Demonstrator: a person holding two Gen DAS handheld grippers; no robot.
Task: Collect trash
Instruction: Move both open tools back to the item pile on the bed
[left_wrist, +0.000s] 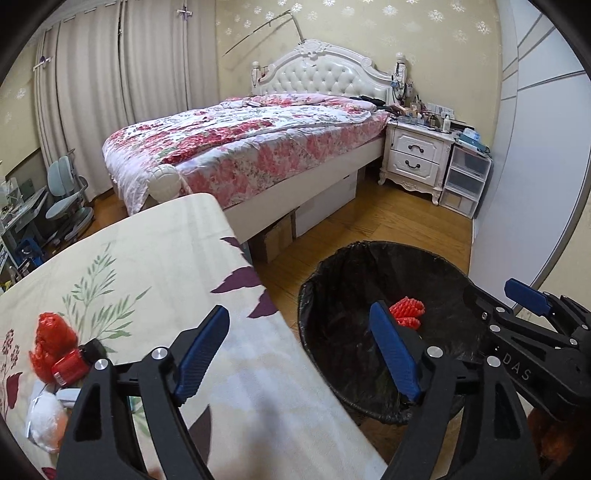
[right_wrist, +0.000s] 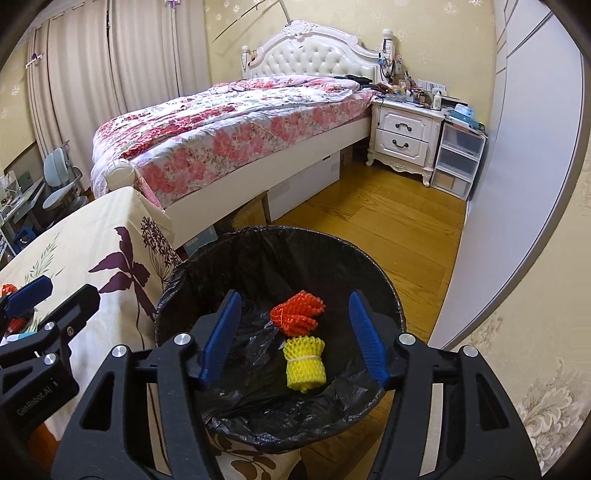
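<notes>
Below right gripper (right_wrist: 295, 339), yellow net (right_wrist: 304, 365)

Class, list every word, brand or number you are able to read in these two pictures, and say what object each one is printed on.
"DAS" – on the black body of the right gripper, seen from the left wrist camera.
"GenRobot.AI" – on the black body of the left gripper, seen from the right wrist camera.
Label on the red bottle on the table: too blurred to read.
Items on the nightstand: too small to read.
</notes>
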